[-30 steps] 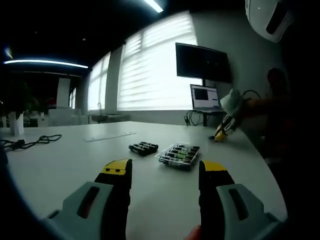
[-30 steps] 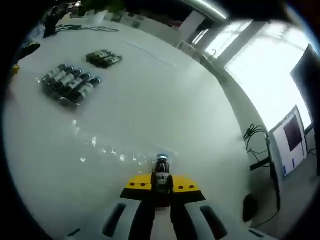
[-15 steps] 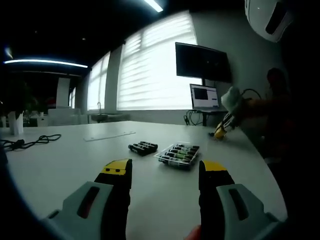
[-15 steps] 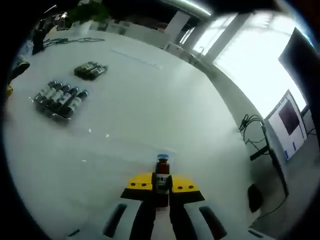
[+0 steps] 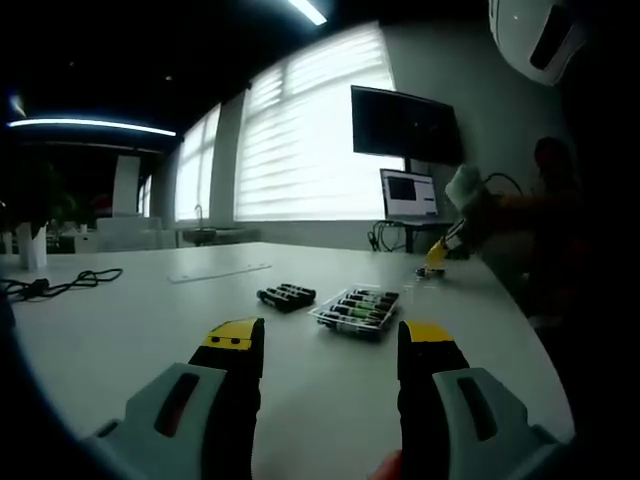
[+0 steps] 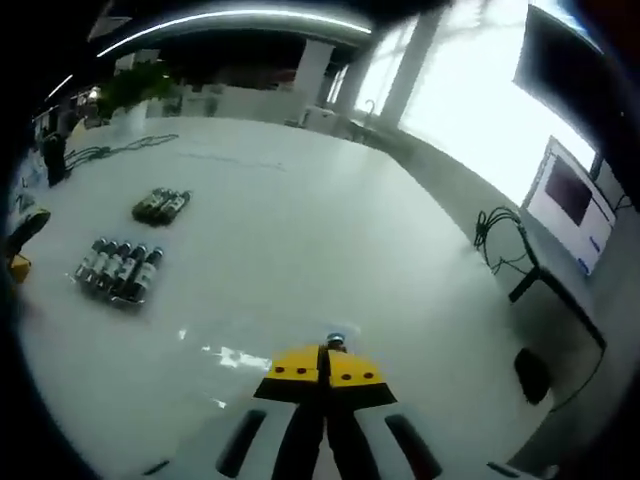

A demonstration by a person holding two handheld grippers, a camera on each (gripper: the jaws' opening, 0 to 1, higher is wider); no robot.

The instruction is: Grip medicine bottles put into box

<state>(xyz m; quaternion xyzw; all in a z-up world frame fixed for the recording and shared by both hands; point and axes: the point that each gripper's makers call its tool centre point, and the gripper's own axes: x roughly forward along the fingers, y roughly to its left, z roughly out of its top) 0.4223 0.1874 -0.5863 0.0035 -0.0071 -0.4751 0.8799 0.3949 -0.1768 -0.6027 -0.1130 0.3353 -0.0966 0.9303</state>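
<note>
Far off to the left a dark cable (image 5: 60, 285) lies loose on the white desk (image 5: 150, 320). Nearer, the left tool (image 5: 328, 345) hovers low over the desk with its yellow-tipped jaws spread wide and nothing between them. Beyond those jaws a small cluster of loose medicine bottles (image 5: 287, 295) lies on its side, and just beside it to the right sits the clear box (image 5: 357, 309) with a row of bottles already laid in it. Further right, near the desk's far edge, the right tool (image 5: 437, 264) is held above the surface by a person in shadow, with a laptop (image 5: 408, 196) and a wall screen (image 5: 405, 125) behind.

From the right gripper view, the box (image 6: 115, 270) and the loose bottles (image 6: 160, 205) lie well apart from this tool (image 6: 325, 368), off to its left. Its jaws are drawn almost together on a single bottle (image 6: 335, 342), whose cap pokes out just past the yellow tips.
</note>
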